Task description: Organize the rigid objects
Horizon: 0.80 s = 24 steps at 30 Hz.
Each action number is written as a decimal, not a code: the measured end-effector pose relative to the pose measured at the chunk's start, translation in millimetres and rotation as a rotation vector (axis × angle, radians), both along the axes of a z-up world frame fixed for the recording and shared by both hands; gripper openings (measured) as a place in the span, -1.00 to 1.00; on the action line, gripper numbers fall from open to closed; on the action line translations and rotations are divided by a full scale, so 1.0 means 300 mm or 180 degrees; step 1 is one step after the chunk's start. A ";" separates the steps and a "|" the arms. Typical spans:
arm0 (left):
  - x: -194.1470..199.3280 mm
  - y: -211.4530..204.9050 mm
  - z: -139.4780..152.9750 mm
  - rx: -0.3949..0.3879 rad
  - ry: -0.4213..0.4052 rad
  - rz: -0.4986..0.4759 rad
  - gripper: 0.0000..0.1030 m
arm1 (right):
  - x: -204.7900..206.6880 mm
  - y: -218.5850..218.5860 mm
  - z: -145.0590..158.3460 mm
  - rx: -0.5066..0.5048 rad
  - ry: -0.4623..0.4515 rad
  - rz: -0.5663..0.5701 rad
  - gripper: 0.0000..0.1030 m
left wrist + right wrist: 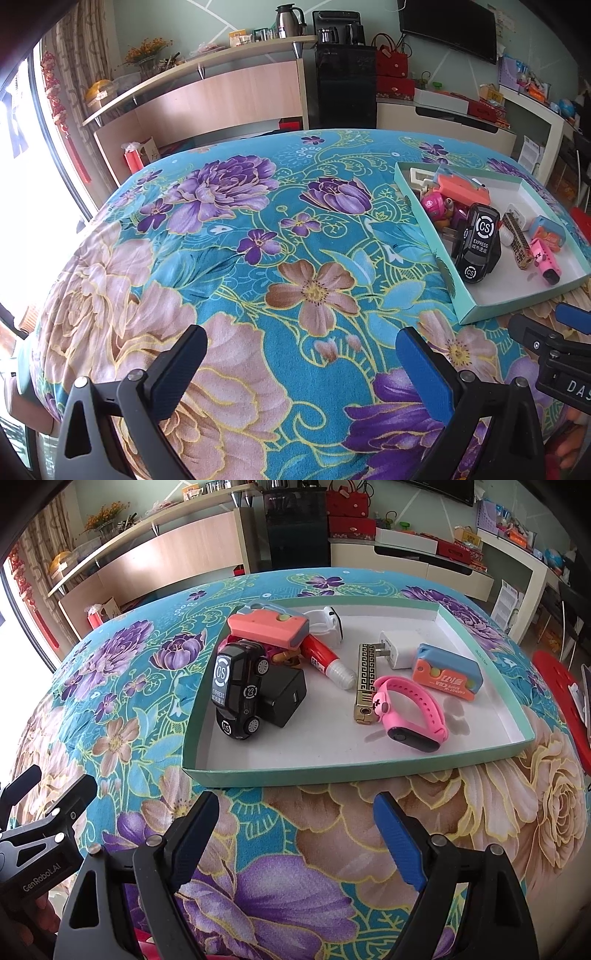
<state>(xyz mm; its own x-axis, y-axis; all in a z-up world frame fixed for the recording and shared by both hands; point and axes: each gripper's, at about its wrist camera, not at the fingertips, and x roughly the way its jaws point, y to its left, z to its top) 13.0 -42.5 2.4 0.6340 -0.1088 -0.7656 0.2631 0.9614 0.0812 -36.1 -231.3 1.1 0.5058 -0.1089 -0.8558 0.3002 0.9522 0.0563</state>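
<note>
A shallow green-rimmed box (354, 775) with a white floor lies on the flowered tablecloth (258, 258); the left wrist view has that box (480, 314) at its right. Inside lie a black toy car (236, 686), a black charger cube (284, 698), a pink watch (410, 716), a gold patterned lighter (367, 681), a white plug (395, 650), an orange-and-blue case (447, 672), a salmon case (267, 627) and a red tube (325, 661). My right gripper (299, 812) hovers open just before the box's near rim. My left gripper (301, 343) stands open over bare cloth, left of the box.
A long wooden counter with a shelf (207, 96), a black cabinet (343, 88) and low white units (443, 122) stand beyond the table. A red stool (565, 701) sits at the right. The left gripper's side (40, 830) shows at the lower left of the right wrist view.
</note>
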 end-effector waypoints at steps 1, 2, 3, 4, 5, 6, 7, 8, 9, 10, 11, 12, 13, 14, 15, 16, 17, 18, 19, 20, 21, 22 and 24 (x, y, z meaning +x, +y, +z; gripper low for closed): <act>0.000 0.000 -0.001 -0.0001 0.0003 -0.0002 1.00 | 0.000 0.001 0.000 -0.0003 0.0003 0.0002 0.67; 0.000 -0.001 -0.001 -0.0002 0.0005 -0.0005 1.00 | 0.001 0.002 -0.001 -0.0004 0.0006 0.0007 0.67; 0.000 -0.001 -0.001 -0.0002 0.0005 -0.0008 1.00 | 0.002 0.003 -0.002 -0.0005 0.0010 0.0012 0.67; 0.000 -0.002 -0.001 -0.0001 0.0005 -0.0008 1.00 | 0.003 0.003 -0.003 -0.0006 0.0014 0.0017 0.67; -0.001 -0.003 -0.001 0.0001 0.0007 -0.0013 1.00 | 0.004 0.004 -0.004 -0.0007 0.0018 0.0021 0.67; -0.001 -0.004 -0.001 0.0001 0.0007 -0.0019 1.00 | 0.004 0.005 -0.005 -0.0008 0.0021 0.0025 0.67; -0.001 -0.004 -0.001 0.0002 0.0007 -0.0027 1.00 | 0.005 0.006 -0.005 -0.0008 0.0024 0.0028 0.67; -0.002 -0.005 -0.001 0.0005 0.0006 -0.0032 1.00 | 0.005 0.006 -0.006 -0.0010 0.0026 0.0029 0.67; -0.002 -0.006 -0.001 0.0009 0.0004 -0.0036 1.00 | 0.005 0.005 -0.006 -0.0010 0.0027 0.0028 0.67; -0.002 -0.007 -0.001 0.0012 0.0004 -0.0039 1.00 | 0.005 0.005 -0.006 -0.0009 0.0027 0.0028 0.67; -0.002 -0.007 -0.001 0.0013 0.0004 -0.0042 1.00 | 0.005 0.005 -0.006 -0.0009 0.0025 0.0028 0.67; -0.002 -0.007 -0.001 0.0013 0.0004 -0.0044 1.00 | 0.005 0.004 -0.006 -0.0009 0.0026 0.0029 0.67; -0.002 -0.008 -0.001 0.0014 0.0004 -0.0042 1.00 | 0.005 0.004 -0.006 -0.0010 0.0028 0.0029 0.67; -0.002 -0.008 -0.001 0.0014 0.0006 -0.0043 1.00 | 0.006 0.005 -0.007 -0.0009 0.0031 0.0029 0.67; -0.002 -0.008 -0.001 0.0015 0.0008 -0.0042 1.00 | 0.005 0.005 -0.007 -0.0007 0.0033 0.0030 0.67; -0.002 -0.009 -0.001 0.0018 0.0011 -0.0042 1.00 | 0.005 0.004 -0.007 -0.0005 0.0037 0.0031 0.67; -0.002 -0.010 -0.002 0.0020 0.0015 -0.0043 1.00 | 0.006 0.004 -0.008 -0.0003 0.0041 0.0033 0.67; -0.002 -0.010 -0.003 0.0021 0.0019 -0.0047 1.00 | 0.005 0.003 -0.009 -0.0002 0.0045 0.0033 0.67; -0.001 -0.010 -0.004 0.0024 0.0023 -0.0051 1.00 | 0.006 0.004 -0.010 -0.0001 0.0047 0.0033 0.67; -0.001 -0.011 -0.004 0.0025 0.0026 -0.0056 1.00 | 0.006 0.004 -0.010 -0.0002 0.0050 0.0030 0.67; -0.001 -0.011 -0.005 0.0024 0.0026 -0.0062 1.00 | 0.006 0.004 -0.011 -0.0002 0.0054 0.0027 0.67; -0.002 -0.011 -0.004 0.0019 0.0023 -0.0070 1.00 | 0.006 0.004 -0.011 -0.0002 0.0058 0.0024 0.67; -0.005 -0.012 0.000 0.0007 -0.0005 -0.0086 1.00 | 0.007 0.005 -0.014 -0.0003 0.0069 0.0022 0.67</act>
<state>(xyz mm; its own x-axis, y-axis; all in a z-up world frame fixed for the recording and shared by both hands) 11.4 -46.1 2.3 0.6321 -0.1243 -0.7648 0.2890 0.9537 0.0838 -33.9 -229.7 -3.0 0.4878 -0.1063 -0.8665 0.2947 0.9543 0.0488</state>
